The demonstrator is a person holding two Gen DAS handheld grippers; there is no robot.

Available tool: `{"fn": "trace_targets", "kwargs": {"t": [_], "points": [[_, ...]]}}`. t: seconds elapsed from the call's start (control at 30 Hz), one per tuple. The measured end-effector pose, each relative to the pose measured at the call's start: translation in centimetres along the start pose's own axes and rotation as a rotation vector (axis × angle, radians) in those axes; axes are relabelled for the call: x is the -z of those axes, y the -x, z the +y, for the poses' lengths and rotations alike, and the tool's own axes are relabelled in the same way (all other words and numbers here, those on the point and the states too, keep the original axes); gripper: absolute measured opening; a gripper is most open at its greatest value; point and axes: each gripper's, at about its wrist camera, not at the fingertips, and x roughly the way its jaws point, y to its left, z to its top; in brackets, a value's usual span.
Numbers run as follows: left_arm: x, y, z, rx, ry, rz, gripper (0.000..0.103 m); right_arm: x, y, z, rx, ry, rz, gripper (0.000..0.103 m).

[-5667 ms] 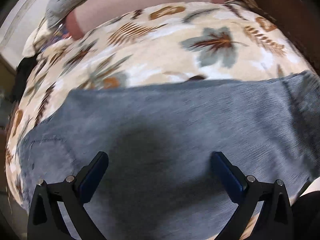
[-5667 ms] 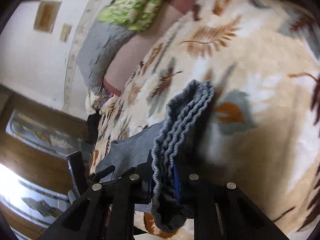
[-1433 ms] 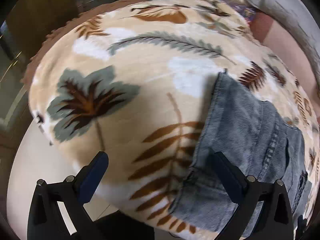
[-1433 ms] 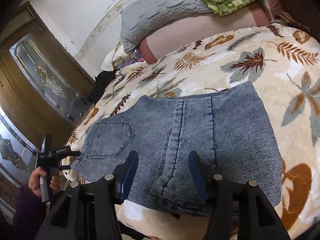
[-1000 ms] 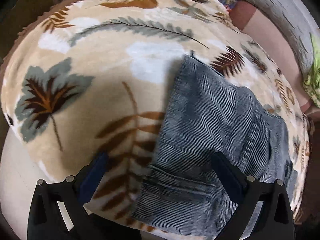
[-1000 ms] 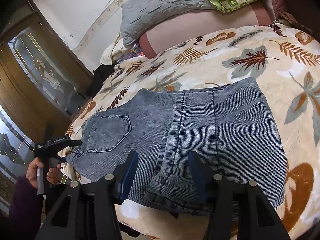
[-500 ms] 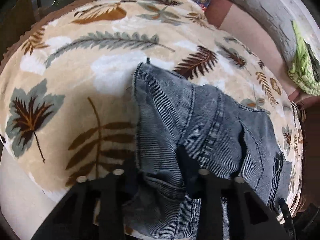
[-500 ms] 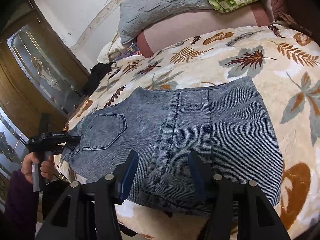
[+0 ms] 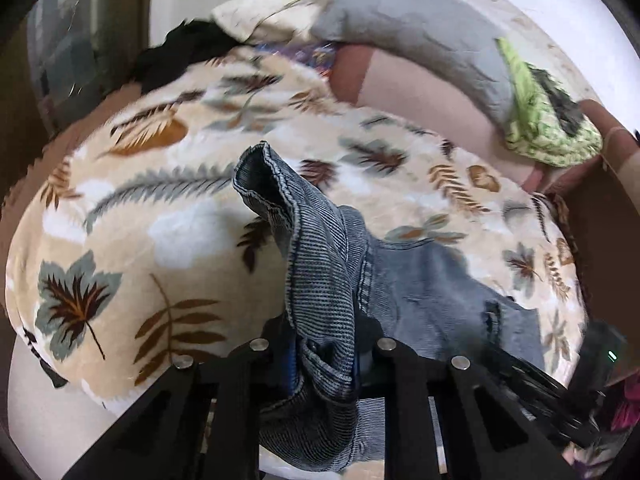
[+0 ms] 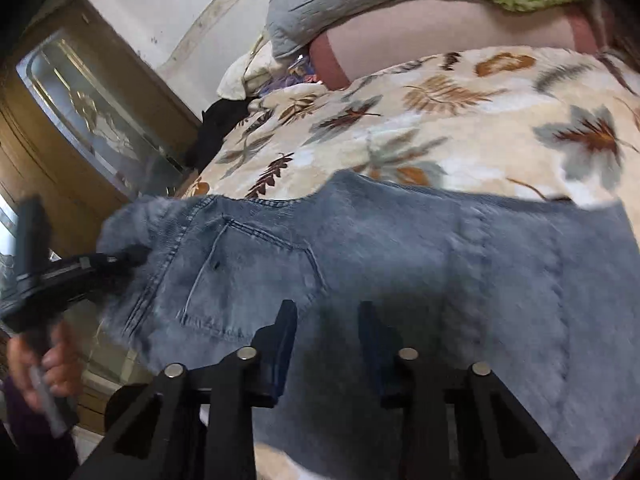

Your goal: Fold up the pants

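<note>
Blue denim pants (image 10: 400, 248) lie folded on the leaf-print blanket (image 9: 140, 240) of a bed. My left gripper (image 9: 324, 344) is closing, its pads pressed on a bunched end of the pants (image 9: 320, 248). That end is lifted off the blanket and stands up in a ridge. In the right wrist view the left gripper (image 10: 120, 258) bites the pants' left edge, with a hand (image 10: 44, 356) on its handle. My right gripper (image 10: 328, 332) hovers over the flat denim beside the back pocket (image 10: 248, 280). Its jaws are closing, with a gap and no fold pinched between them.
A grey pillow (image 9: 420, 32) and a green patterned cloth (image 9: 548, 120) lie at the head of the bed. A black garment (image 9: 180, 48) sits at the far corner. A wooden door with glass (image 10: 80, 120) stands beyond the bed's left edge.
The left gripper closed on the pants' end and raised it off the blanket. The right gripper slid left over the denim toward the back pocket, and its jaws narrowed.
</note>
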Motion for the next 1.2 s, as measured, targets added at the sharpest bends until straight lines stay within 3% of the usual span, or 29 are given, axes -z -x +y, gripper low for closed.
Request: {"fn": "trace_targets", "kwargs": {"t": [0.13,0.27,0.4,0.53,0.7,0.8,0.93,1.03,1.13,1.2], "points": [[0.1,1.3,-3.3,0.022,-0.071,-0.018,0.019,0.2,-5.1,0.0,-0.005,-0.034,0.168,0.033],[0.1,1.9,-6.7,0.039,-0.136,-0.018,0.019,0.5,-3.9,-0.6,-0.037,-0.055,0.149,0.033],[0.4,2.2,-10.7,0.064,-0.215,-0.014,0.018,0.3,1.8,-3.7,-0.064,-0.092,0.035,0.033],[1.1,2.1,-15.1,0.093,-0.289,0.004,0.018,0.8,7.6,-8.3,-0.036,-0.181,-0.086,0.033],[2.7,-0.5,-22.8,0.137,-0.377,0.080,0.017,1.8,12.8,-14.6,0.016,-0.339,-0.212,0.032],[3.7,-2.5,-26.7,0.169,-0.386,0.134,0.017,2.1,15.0,-18.5,-0.008,-0.465,-0.274,0.032],[5.4,-6.3,-31.4,0.197,-0.363,0.220,0.018,3.0,17.9,-21.8,0.042,-0.550,-0.349,0.032],[6.8,-8.4,-33.4,0.241,-0.337,0.304,0.025,3.7,19.8,-23.5,0.048,-0.606,-0.400,0.032],[7.2,-6.8,-34.5,0.294,-0.389,0.267,0.026,4.0,21.0,-24.5,0.050,-0.635,-0.433,0.033],[6.3,-4.4,-34.2,0.326,-0.425,0.198,0.026,3.9,21.3,-24.6,0.035,-0.632,-0.444,0.034]]}}
